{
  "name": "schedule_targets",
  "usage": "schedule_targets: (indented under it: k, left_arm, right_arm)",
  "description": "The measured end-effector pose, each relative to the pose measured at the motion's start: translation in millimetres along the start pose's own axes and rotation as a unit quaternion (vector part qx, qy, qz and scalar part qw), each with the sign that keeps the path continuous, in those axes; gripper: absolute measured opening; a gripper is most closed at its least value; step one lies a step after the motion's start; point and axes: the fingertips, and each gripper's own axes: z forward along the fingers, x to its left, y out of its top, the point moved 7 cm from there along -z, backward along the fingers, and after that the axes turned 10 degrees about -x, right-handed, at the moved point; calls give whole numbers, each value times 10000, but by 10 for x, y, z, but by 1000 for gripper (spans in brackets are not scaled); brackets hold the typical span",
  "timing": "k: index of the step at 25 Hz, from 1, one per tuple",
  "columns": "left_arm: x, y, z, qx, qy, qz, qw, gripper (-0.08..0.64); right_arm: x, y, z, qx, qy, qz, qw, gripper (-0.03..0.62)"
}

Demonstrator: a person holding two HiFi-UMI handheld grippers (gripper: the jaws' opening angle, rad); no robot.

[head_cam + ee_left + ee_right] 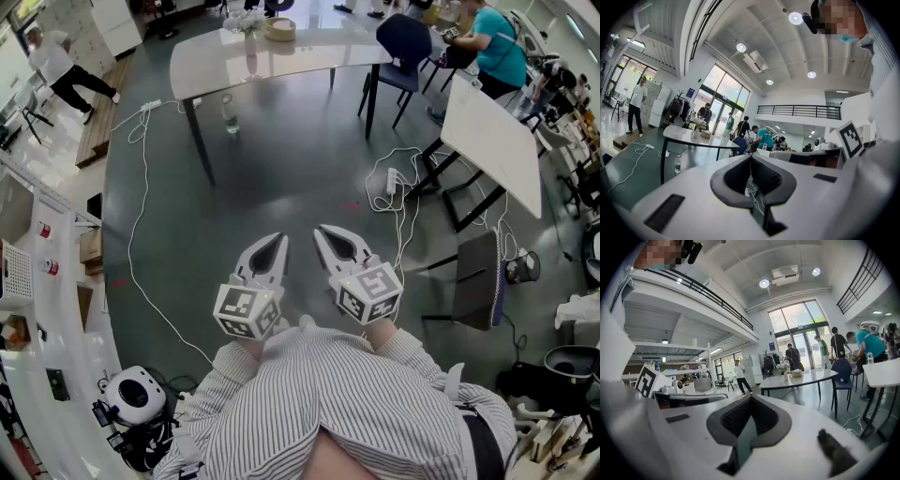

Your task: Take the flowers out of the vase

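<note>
Far beyond both jaws, flowers (246, 22) stand in the vase (251, 62) on the worktop (309, 58); left gripper (273, 246) and right gripper (327, 240) are closed, empty.

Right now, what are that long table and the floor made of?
The table has a pale, glossy top, maybe stone or lacquered board, because it mirrors the light. Its legs look like dark painted metal. The floor looks like smooth dark-grey polished concrete or a coating, with soft reflections.

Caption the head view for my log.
Left gripper and right gripper shut and empty, far from the flowers on the table.
</note>
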Motion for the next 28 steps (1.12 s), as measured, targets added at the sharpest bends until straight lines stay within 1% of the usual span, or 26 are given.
schedule_targets:
  k: [8,11,15,19,21,24,28]
  left_arm:
    - [27,25,-8,-9,75,5,10000,14]
    - [37,15,-9,8,86,8,10000,14]
    - [50,2,8,38,78,16,10000,14]
    - [47,-13,50,93,59,-18,9999,14]
    - [38,-8,77,121,44,-20,9999,14]
    - [27,-11,143,160,-5,41,9999,14]
    - [8,-6,290,172,-105,41,9998,14]
  right_arm:
    - [1,33,47,89,-38,-130,9999,14]
    - [10,15,61,94,3,-11,10000,14]
    - [-12,-12,79,150,-21,37,9999,14]
    - [-37,20,92,44,33,158,9999,14]
    - [-55,22,97,73,18,210,9998,14]
    - [-101,-12,123,168,-7,103,9998,14]
    - [-205,49,163,130,89,-92,9998,15]
